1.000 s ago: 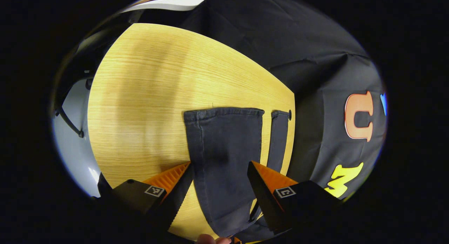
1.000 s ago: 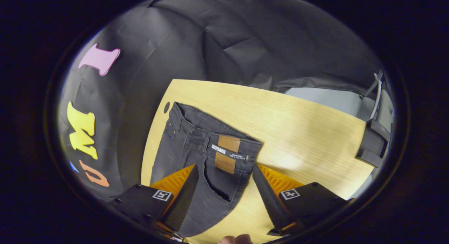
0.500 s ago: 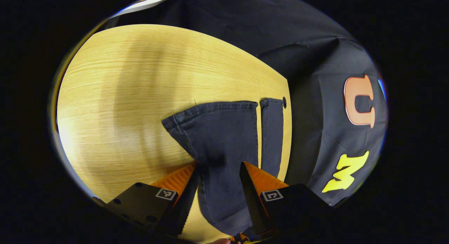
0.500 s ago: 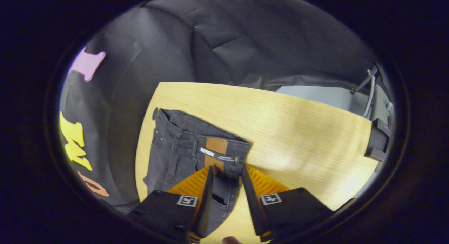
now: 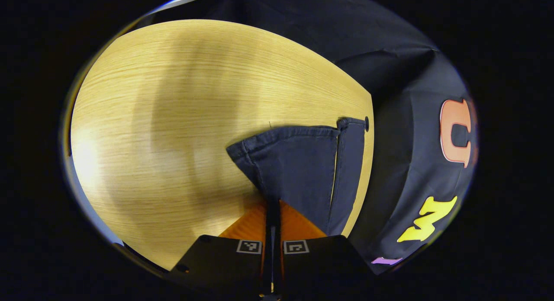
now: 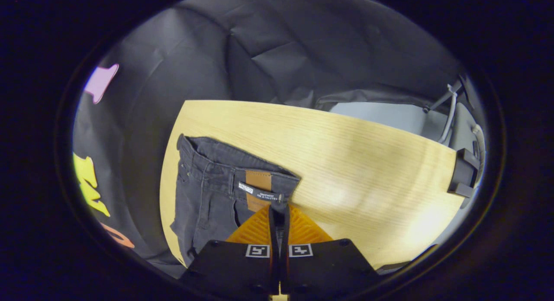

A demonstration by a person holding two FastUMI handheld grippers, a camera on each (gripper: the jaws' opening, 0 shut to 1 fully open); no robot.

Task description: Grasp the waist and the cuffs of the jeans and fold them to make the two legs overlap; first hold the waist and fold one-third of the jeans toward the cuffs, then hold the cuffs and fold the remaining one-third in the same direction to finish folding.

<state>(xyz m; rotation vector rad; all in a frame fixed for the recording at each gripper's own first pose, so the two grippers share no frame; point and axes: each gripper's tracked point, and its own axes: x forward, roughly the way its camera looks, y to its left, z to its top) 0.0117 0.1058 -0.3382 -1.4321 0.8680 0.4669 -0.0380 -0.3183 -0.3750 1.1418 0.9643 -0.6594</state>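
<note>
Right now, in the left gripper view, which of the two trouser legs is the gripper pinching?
The wider leg, nearer the table's middle. The left gripper is shut on its gathered cloth, lifting it into a fan. The narrow leg lies flat along the table edge, untouched.

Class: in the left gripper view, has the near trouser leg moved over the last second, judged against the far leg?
Yes. The near leg has swung toward the far leg; the table strip between them has almost closed, with the left tool pinching it.

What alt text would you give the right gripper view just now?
The right tongs are shut on the jeans at the waist, by the tan patch. The dark jeans lie on a wooden table, black cloth behind.
</note>
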